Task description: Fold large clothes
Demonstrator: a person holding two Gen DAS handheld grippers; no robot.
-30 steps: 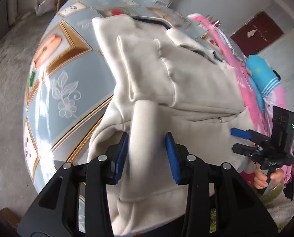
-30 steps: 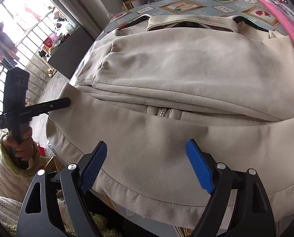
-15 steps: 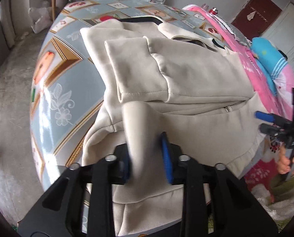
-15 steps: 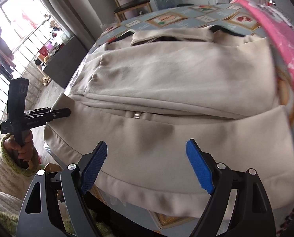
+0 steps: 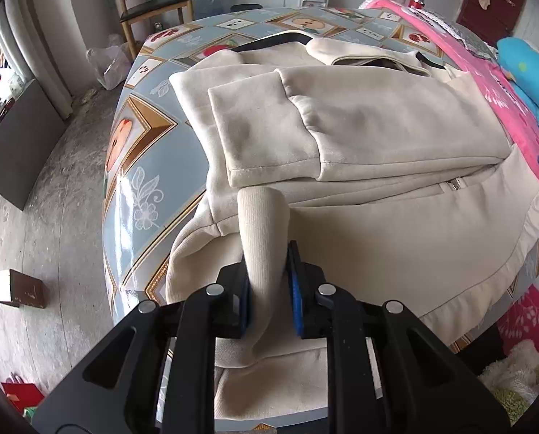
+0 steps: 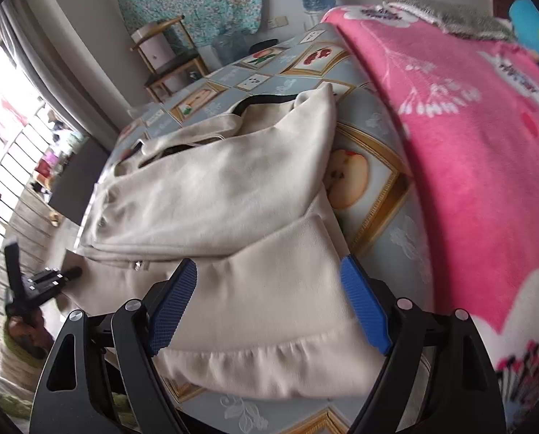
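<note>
**Cream jacket part-folded; left claw on the hem corner, right claw released**

Progress. The cream zip jacket (image 5: 360, 137) lies on the patterned tablecloth (image 5: 139, 166), filling the centre of the left wrist view. Its sleeves are already turned in across the body; one cuff panel (image 5: 262, 133) lies flat at centre-left of that frame. The lower hem (image 6: 276, 358) still hangs out toward the near table edge, unfolded, with the zip pull (image 5: 455, 183) exposed at right of centre. My judgement: the side folds are done, and the bottom-to-top fold, perhaps a final halving, is left.

Left gripper (image 5: 269, 289), bottom centre of its frame. The jaws have just been closing and now stand narrow, clenched on a ribbed hem corner (image 5: 264, 231) that rises as a pinched ridge between the blue pads. The grasp looks firm.

Right gripper (image 6: 266, 311), lower centre of its frame. The jaws have just been narrowing slightly but stand wide, released. The hem lies beneath and between the pads; neither pad visibly presses on it. It holds nothing.

A pink blanket (image 6: 468, 144) lies along the right of that frame, just beside the jacket.
</note>
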